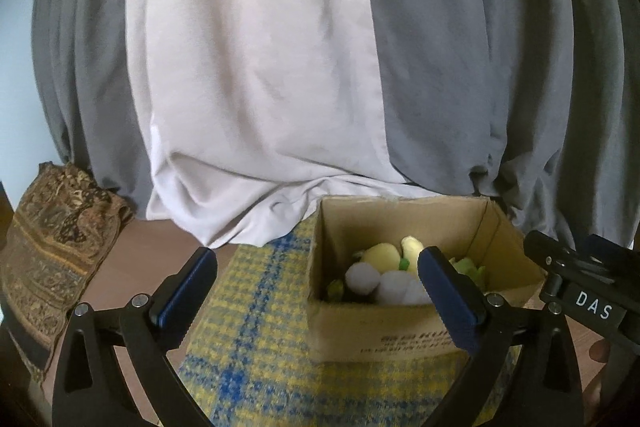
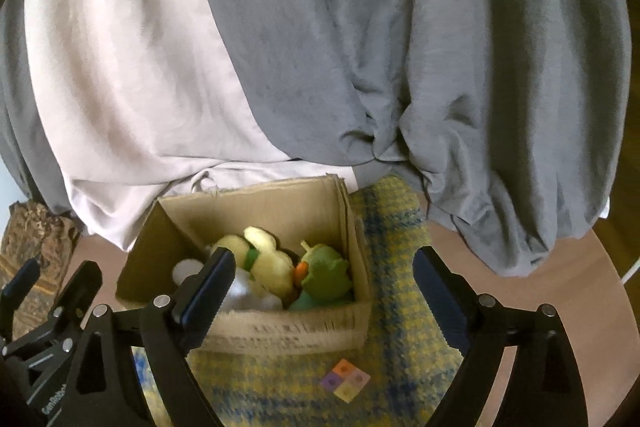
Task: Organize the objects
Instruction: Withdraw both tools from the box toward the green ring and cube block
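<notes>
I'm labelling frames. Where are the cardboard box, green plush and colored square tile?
cardboard box (image 2: 288, 333): right wrist view, near wall.
green plush (image 2: 326, 277): right wrist view, its body.
colored square tile (image 2: 346, 380): right wrist view, its centre.

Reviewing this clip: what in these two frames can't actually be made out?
- Cardboard box print: blurred in both wrist views, unreadable.
- White plush in the box: the right gripper finger covers it in the right view, and the left gripper finger covers part in the left view; its shape is unclear.
- Small coloured tile on the yellow-blue mat: too small to identify.
- Patterned cloth: cut off at the left edge.
</notes>
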Demonstrator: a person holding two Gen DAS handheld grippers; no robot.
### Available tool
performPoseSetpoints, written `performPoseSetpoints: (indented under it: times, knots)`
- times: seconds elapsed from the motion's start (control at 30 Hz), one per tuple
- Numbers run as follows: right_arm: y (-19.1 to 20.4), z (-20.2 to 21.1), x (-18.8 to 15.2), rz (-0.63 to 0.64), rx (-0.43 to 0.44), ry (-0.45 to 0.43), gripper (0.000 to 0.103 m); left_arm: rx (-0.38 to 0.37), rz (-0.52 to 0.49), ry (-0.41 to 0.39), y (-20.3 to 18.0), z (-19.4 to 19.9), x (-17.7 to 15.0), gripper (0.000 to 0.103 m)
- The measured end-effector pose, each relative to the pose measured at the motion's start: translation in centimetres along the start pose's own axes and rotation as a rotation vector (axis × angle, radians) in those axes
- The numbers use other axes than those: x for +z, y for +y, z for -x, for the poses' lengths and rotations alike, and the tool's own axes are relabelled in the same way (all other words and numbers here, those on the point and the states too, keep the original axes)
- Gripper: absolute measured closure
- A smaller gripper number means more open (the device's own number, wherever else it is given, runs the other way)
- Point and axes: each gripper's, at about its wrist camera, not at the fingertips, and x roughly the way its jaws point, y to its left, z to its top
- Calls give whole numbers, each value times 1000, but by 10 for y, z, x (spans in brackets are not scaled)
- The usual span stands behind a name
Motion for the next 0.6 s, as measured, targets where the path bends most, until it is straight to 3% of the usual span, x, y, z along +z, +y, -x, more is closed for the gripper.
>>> performPoseSetpoints:
  times: [0.37, 0.6]
  knots:
    - [-14, 11, -52, -12, 5, 36, 12, 24, 16, 12, 6, 32, -49, 0]
    - [-18, 10, -85, -2, -4, 57, 12, 22, 35, 72, 8, 36, -91, 0]
